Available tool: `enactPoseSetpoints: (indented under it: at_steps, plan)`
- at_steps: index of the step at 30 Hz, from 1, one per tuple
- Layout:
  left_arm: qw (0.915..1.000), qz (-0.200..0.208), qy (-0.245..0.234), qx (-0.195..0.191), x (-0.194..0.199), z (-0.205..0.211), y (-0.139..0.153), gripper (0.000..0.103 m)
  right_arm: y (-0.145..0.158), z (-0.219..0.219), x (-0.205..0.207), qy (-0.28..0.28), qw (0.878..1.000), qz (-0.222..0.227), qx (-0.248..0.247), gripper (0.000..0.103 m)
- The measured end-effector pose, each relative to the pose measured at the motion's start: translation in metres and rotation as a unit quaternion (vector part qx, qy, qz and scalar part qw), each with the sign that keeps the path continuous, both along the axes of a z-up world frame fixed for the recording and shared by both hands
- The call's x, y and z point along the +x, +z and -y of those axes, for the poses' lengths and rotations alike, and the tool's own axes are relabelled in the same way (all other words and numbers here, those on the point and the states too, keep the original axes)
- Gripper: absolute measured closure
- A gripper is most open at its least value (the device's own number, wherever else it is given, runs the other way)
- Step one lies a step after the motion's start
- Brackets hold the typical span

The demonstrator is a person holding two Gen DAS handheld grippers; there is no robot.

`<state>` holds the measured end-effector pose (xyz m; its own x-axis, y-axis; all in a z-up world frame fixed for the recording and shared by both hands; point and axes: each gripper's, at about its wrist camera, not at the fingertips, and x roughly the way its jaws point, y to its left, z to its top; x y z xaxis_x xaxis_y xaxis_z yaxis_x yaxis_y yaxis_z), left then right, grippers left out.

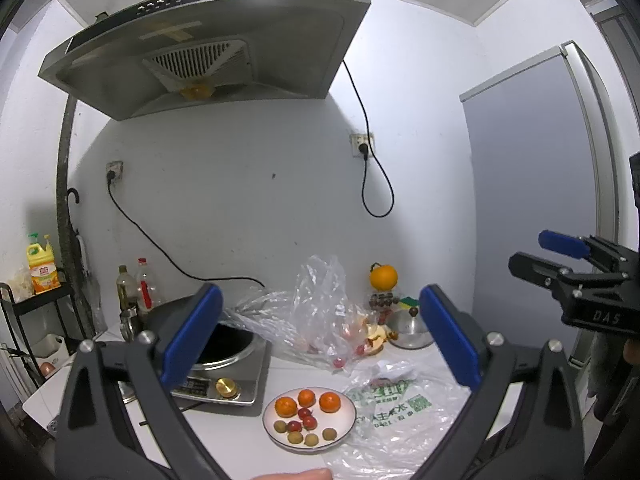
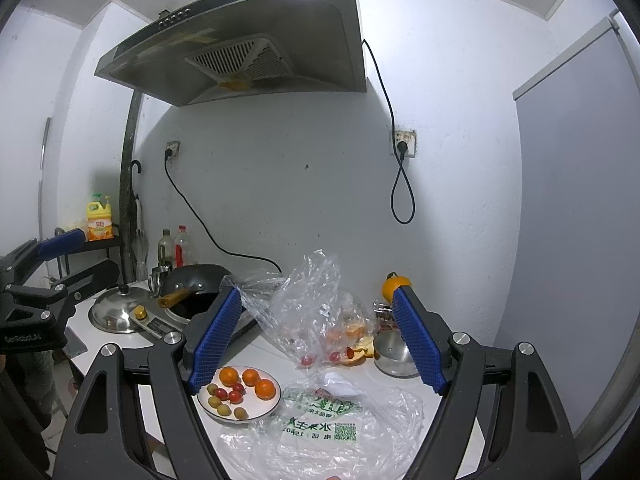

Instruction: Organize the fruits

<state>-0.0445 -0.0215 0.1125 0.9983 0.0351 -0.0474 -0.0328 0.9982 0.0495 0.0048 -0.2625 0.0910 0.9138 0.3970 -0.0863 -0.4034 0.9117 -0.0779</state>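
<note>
Left wrist | plate (image 1: 349,403): oranges, red and tan fruits | both hand-held grippers spread

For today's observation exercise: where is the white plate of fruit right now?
In both wrist views the white plate sits near the counter's front edge, between the induction cooker on its left and the green-printed plastic bag on its right.

White counter (image 1: 240,432) spans lower frame. On it: induction cooker (image 1: 228,376) at left, fruit plate (image 1: 309,420) centre, printed plastic bag (image 1: 396,412) lower right, clear bag (image 1: 320,312) behind, steel lid (image 1: 408,330) right.
</note>
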Motion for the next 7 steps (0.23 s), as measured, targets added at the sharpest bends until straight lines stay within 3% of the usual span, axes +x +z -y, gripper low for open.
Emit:
enactPoseSetpoints:
  at_steps: [7]
  plan:
    - [0.9998,0.007,-0.018,0.002,-0.0013,0.0016,-0.0021,0.003,-0.0008,-0.0008,-0.0010,0.000,1.000,-0.001,-0.002,0.022]
